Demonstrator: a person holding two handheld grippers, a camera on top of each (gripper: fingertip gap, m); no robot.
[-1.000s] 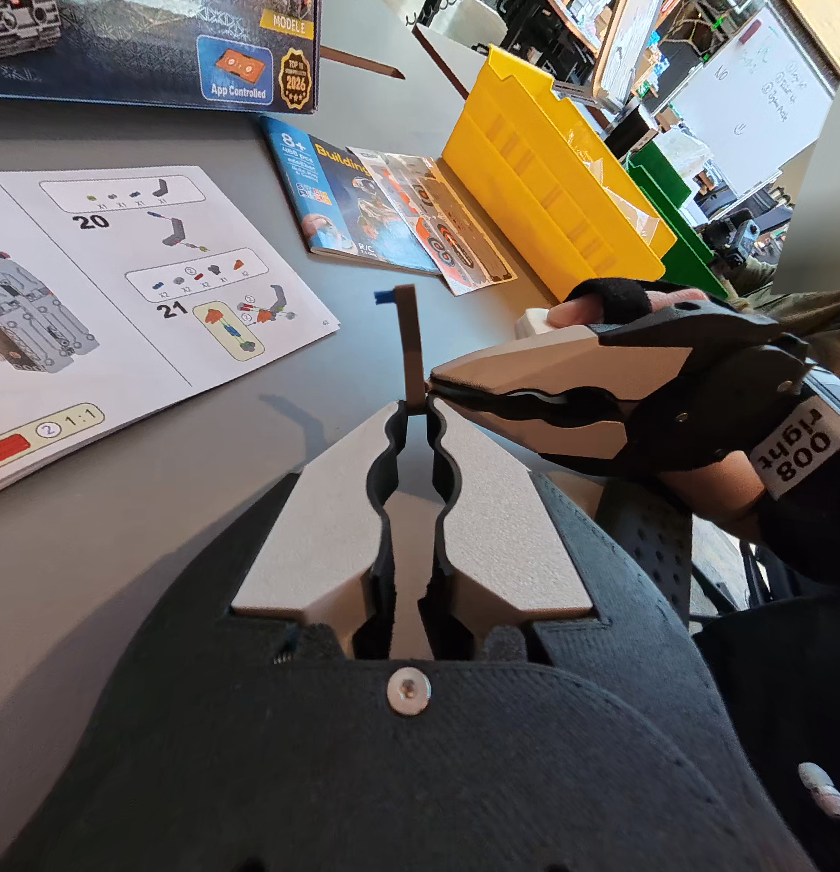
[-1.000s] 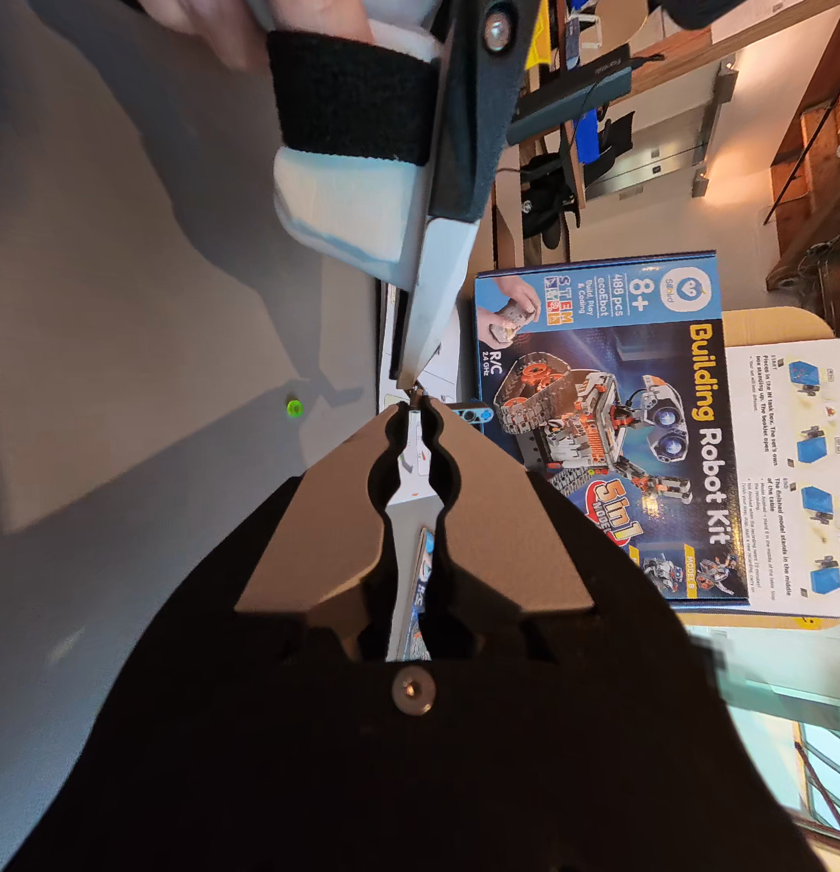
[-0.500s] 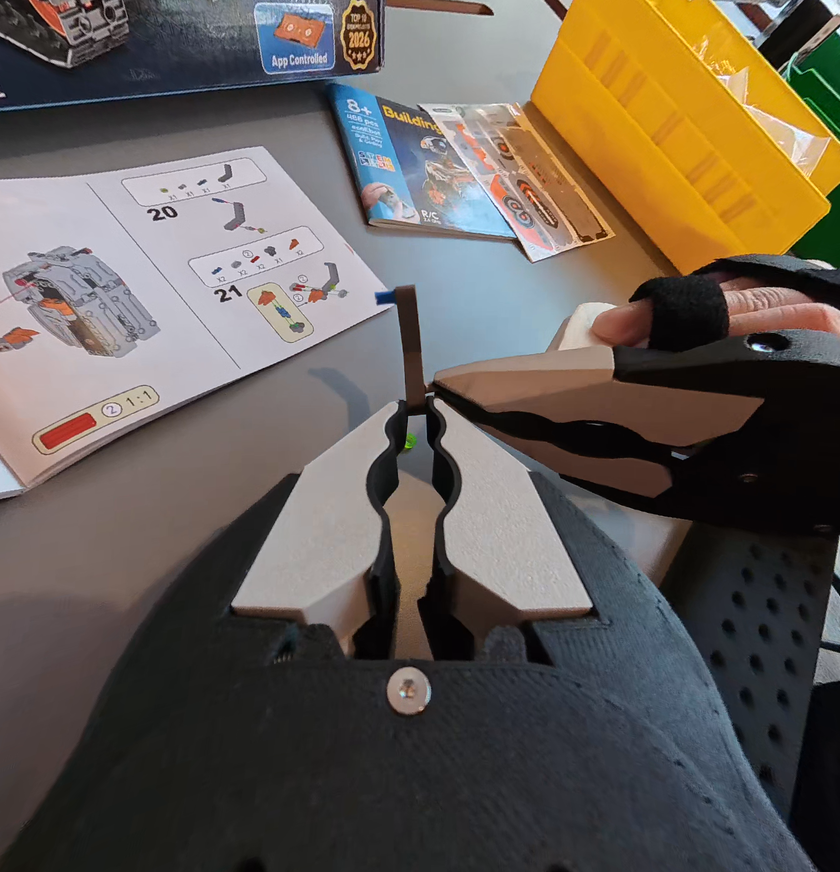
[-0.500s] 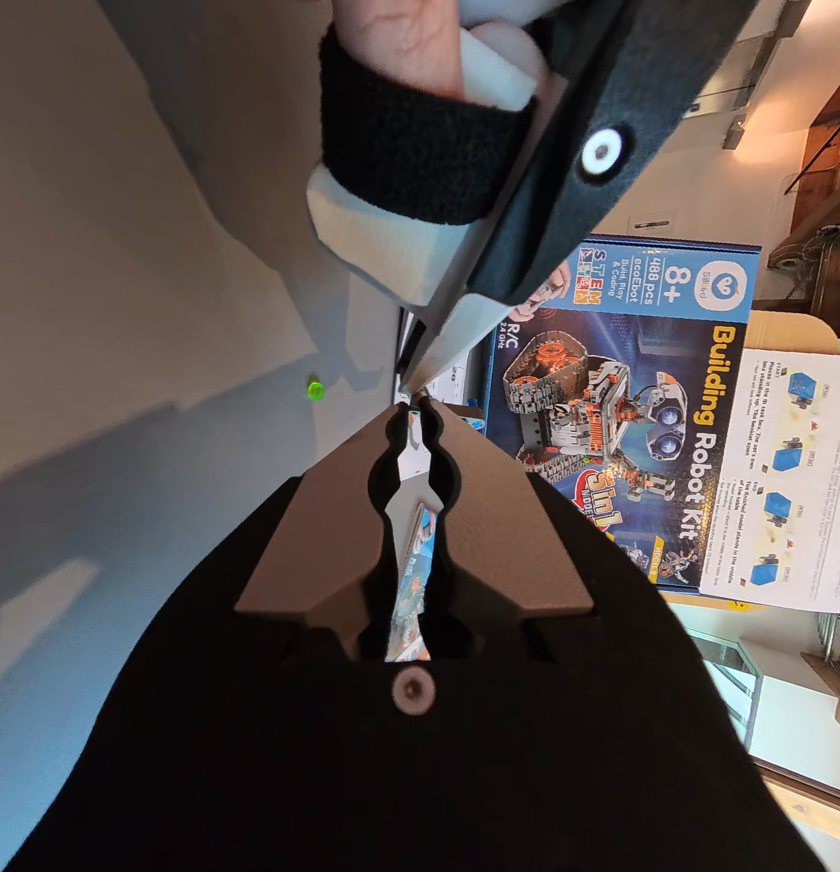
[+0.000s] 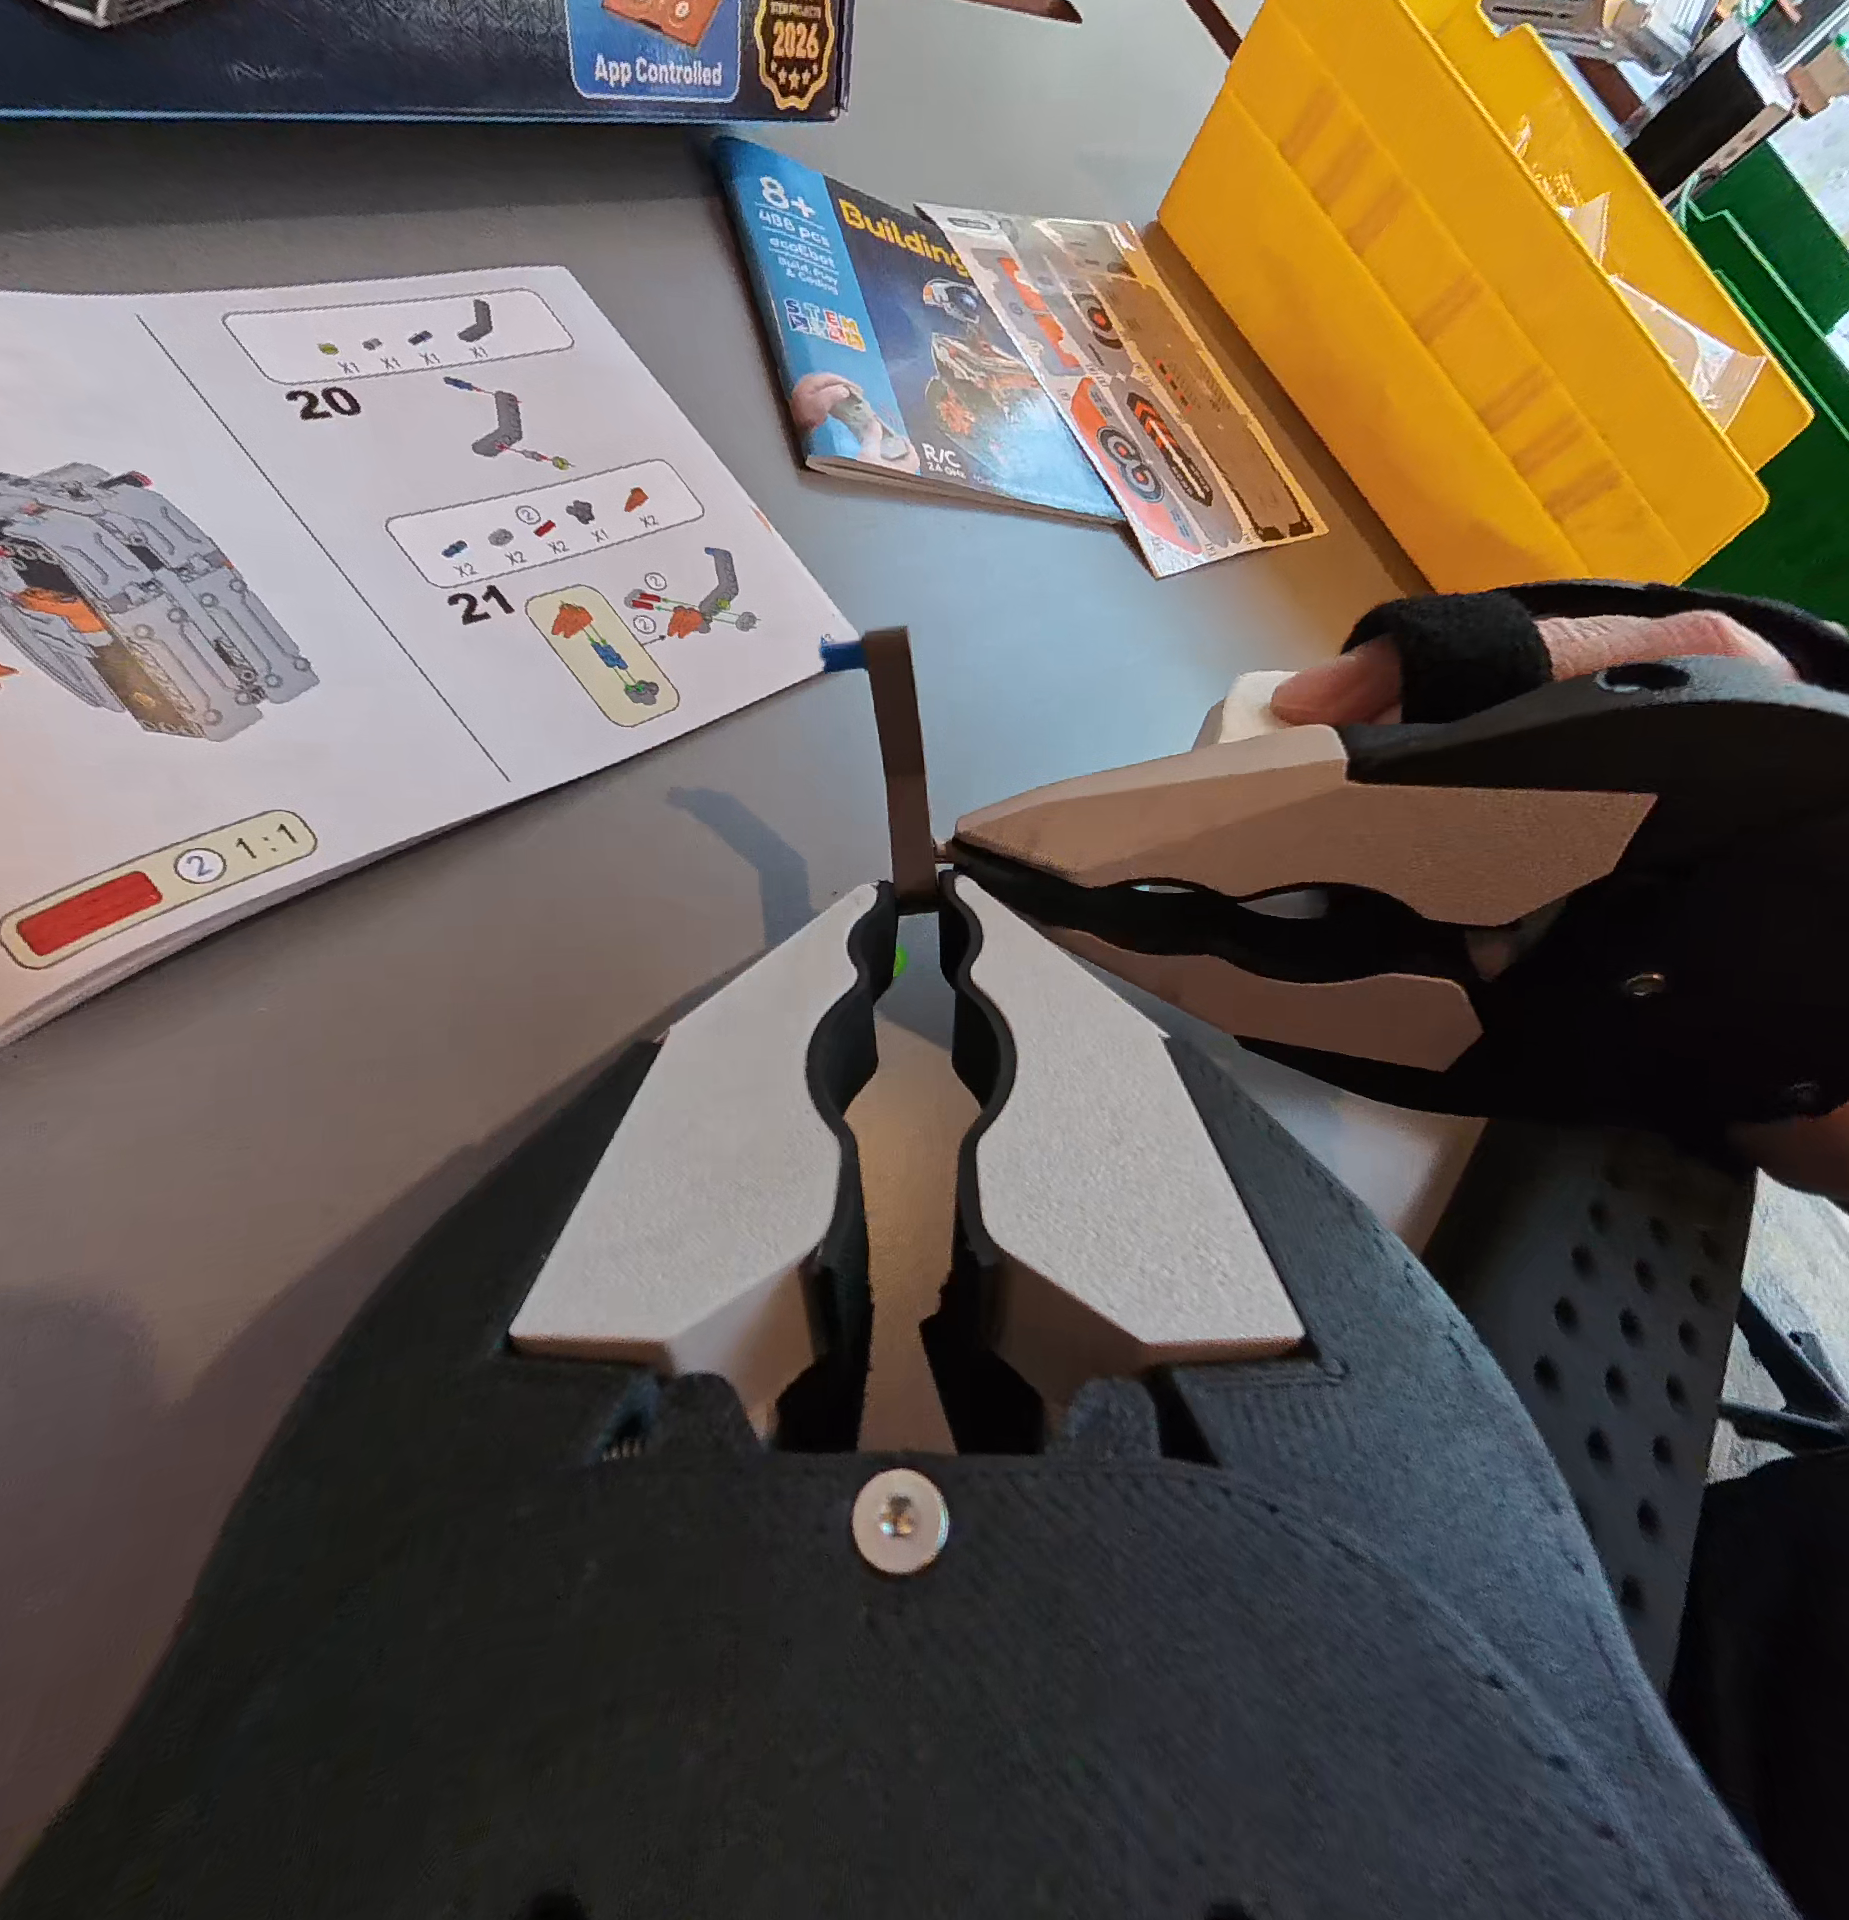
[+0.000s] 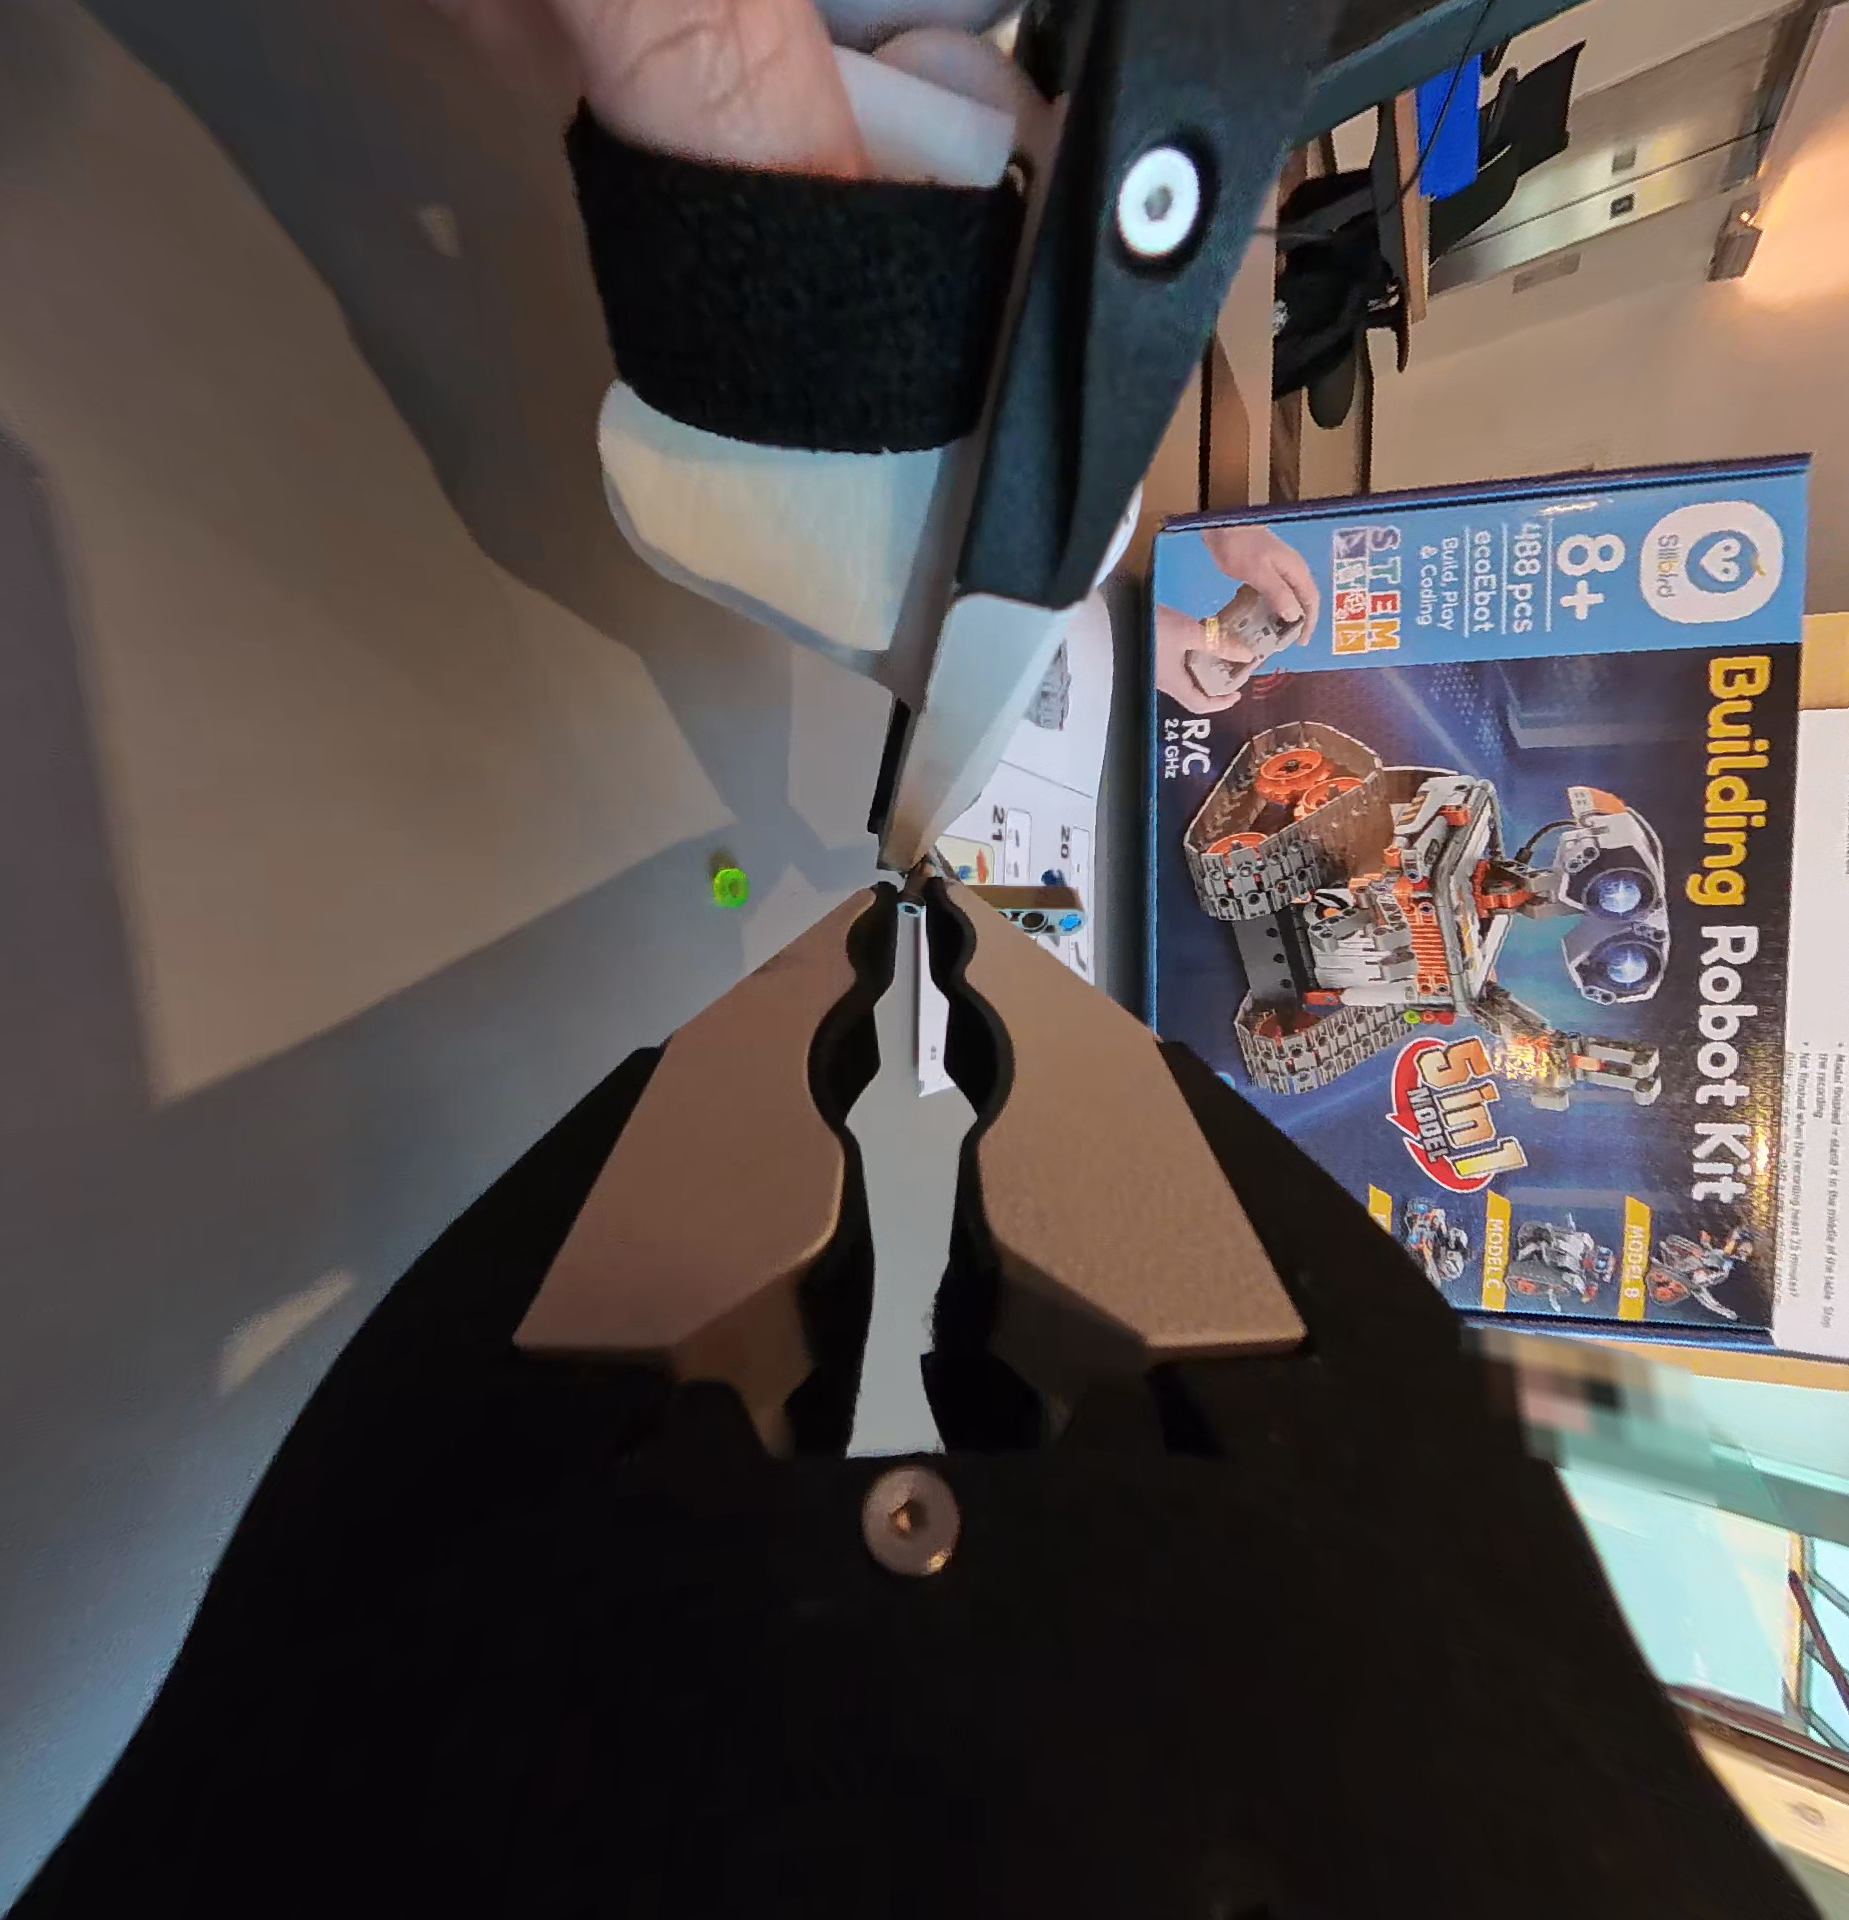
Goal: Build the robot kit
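Observation:
My left gripper [image 5: 915,894] is shut on the lower end of a dark grey angled beam [image 5: 899,748]. The beam stands up from the fingertips and has a blue pin [image 5: 842,655] at its top. My right gripper [image 5: 946,847] comes in from the right, its tips against the beam's lower end. In the right wrist view my right gripper [image 6: 909,899] is shut on a small grey pin [image 6: 907,907], tip to tip with the left gripper [image 6: 904,862] above it. The beam [image 6: 1029,902] shows just past them. A small green ring [image 6: 730,888] lies on the grey table [image 5: 276,1195] below.
An open instruction booklet [image 5: 380,540] lies to the left. A kit box [image 6: 1471,883] stands at the back. A closed booklet [image 5: 878,343], a sticker sheet [image 5: 1138,395], a yellow bin [image 5: 1471,312] and a green bin [image 5: 1813,436] sit at right. A black perforated chair [image 5: 1606,1351] is off the table edge. The tips of both grippers are at nearly the same place.
Both grippers stay tip to tip at the beam. The left view has tilted down toward the table and booklet, and the right view has rolled. The green ring now shows under the left fingers.

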